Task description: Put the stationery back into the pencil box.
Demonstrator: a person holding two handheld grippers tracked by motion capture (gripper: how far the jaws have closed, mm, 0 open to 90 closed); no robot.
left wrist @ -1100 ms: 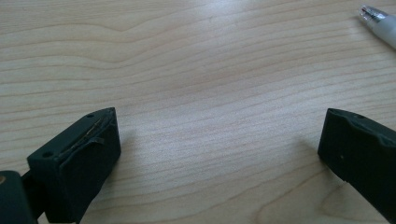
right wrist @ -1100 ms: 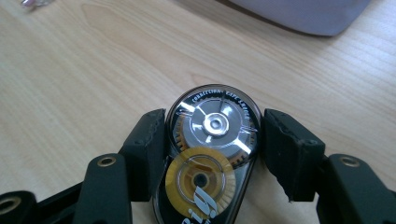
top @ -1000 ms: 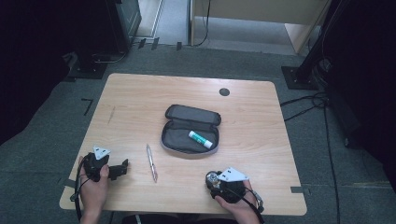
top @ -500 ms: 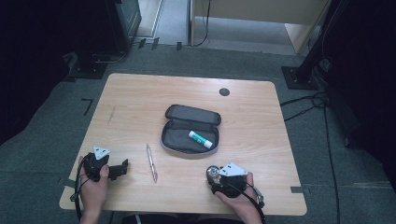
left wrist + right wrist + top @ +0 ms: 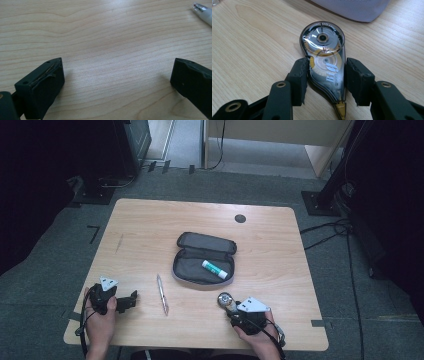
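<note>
1. Tape roller (image 5: 325, 62) pinched between the right tool's (image 5: 325, 82) jaws, lying on the counter (image 5: 280, 250) just in front of the open case (image 5: 202, 265).
2. Left tool (image 5: 117, 75) spread wide, holding nothing, low over bare counter.
3. Pen (image 5: 162, 293) lies between the tools.

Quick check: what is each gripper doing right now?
Left gripper: open, holding nothing.
Right gripper: closed on the correction tape dispenser.
</note>
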